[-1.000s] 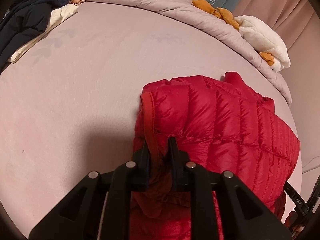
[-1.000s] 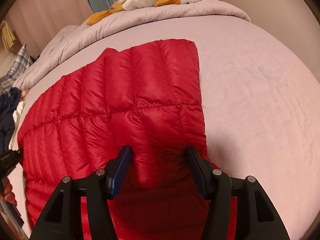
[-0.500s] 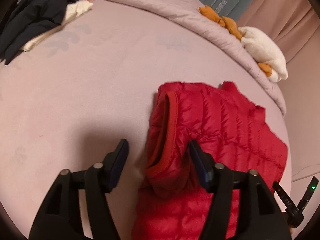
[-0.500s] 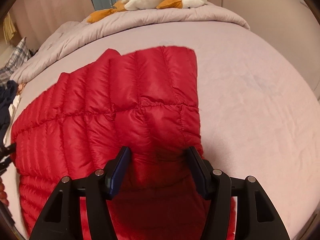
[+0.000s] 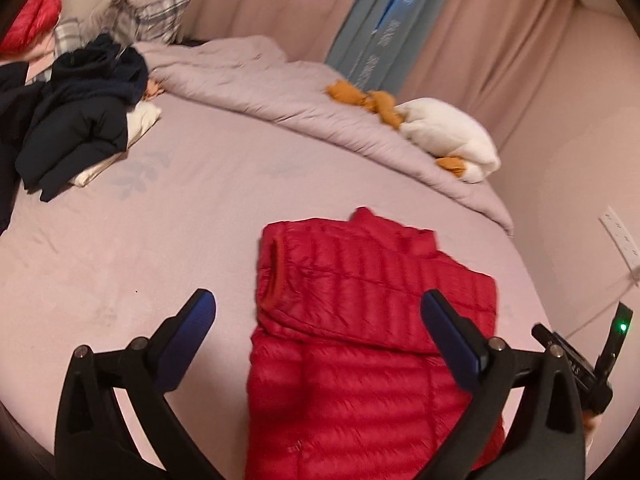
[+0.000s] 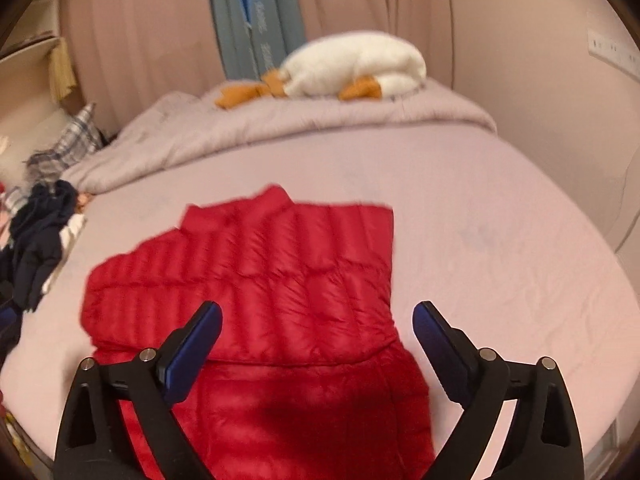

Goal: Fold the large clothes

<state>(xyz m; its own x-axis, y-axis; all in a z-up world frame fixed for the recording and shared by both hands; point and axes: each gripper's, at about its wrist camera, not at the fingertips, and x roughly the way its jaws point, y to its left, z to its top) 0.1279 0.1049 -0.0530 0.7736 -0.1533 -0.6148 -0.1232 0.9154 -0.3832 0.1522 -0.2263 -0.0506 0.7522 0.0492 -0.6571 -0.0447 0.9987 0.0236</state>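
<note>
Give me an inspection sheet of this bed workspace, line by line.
Surface: pink bed sheet, mostly flat.
Job's things: red puffer jacket, folded over, lying flat.
Clutter: dark clothes pile; rumpled duvet; white plush toy; plaid pillow.
Grippers: left claw and right claw opening above the jacket, nothing gripped.
Cables: nothing seen.
Surroundings: pink curtains; wall socket.
</note>
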